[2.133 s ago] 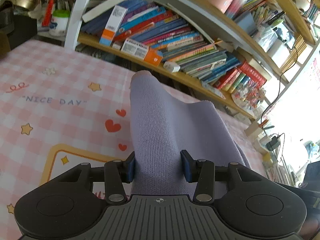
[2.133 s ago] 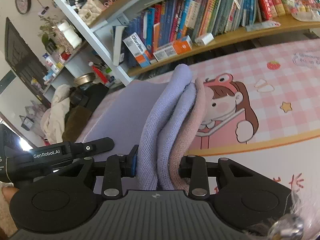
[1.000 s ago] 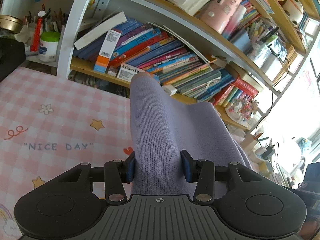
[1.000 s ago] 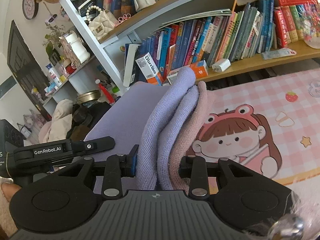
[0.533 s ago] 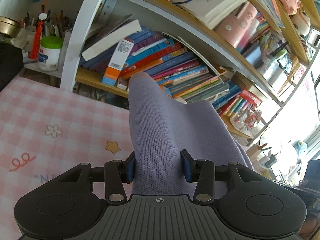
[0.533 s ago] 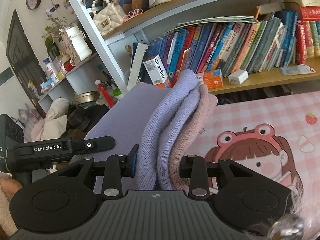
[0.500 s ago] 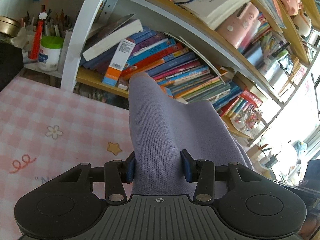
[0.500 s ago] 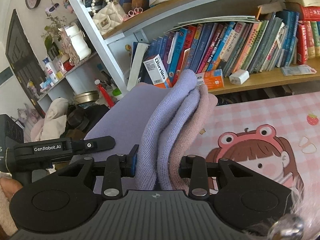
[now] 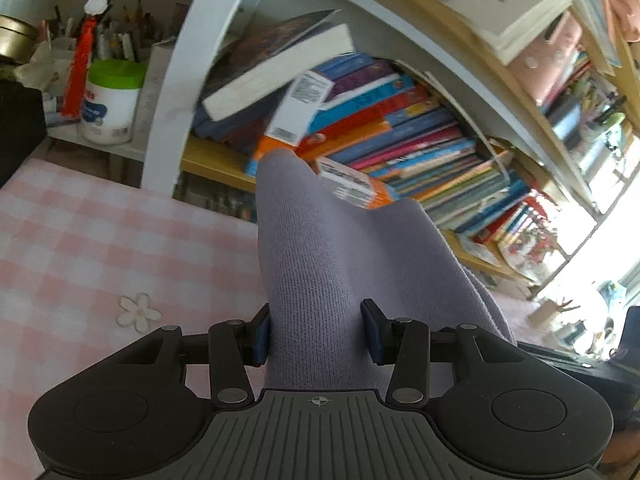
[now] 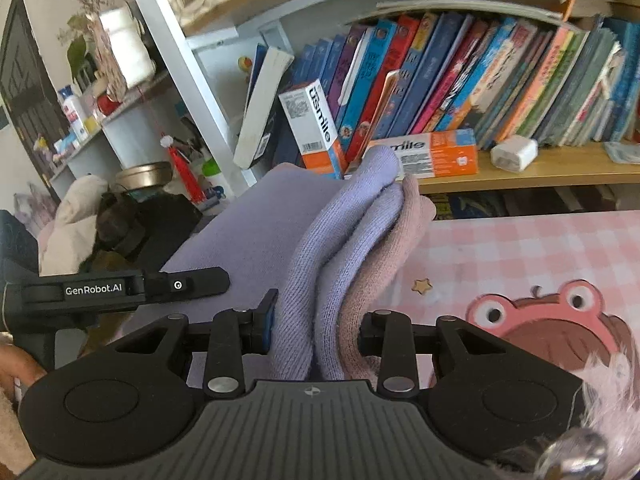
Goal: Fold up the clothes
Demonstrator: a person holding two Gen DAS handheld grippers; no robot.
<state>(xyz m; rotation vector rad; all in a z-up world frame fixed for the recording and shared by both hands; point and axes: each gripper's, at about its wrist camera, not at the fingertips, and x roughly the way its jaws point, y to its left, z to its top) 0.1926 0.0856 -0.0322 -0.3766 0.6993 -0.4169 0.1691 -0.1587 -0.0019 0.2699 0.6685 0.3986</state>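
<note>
A lilac knit garment (image 9: 320, 280) is held up off the pink checked table (image 9: 80, 240). My left gripper (image 9: 318, 332) is shut on one edge of it, the cloth bulging forward between the blue pads. My right gripper (image 10: 316, 332) is shut on a bunched edge of the same lilac garment (image 10: 340, 240), where several lilac layers and a pinkish layer (image 10: 400, 236) are pinched together. The cloth stretches left from there toward the left gripper's body (image 10: 120, 288), which shows at the left of the right wrist view.
A bookshelf (image 10: 520, 176) packed with books (image 10: 460, 88) stands right behind the table (image 10: 520, 248). A white upright post (image 9: 176, 80) divides it from a cluttered side shelf with a white jar (image 9: 108, 108). A cartoon print (image 10: 560, 320) covers the tablecloth.
Both grippers have carried the garment forward and up toward the bookshelf. The shelf now fills more of both views, and less of the tablecloth shows.
</note>
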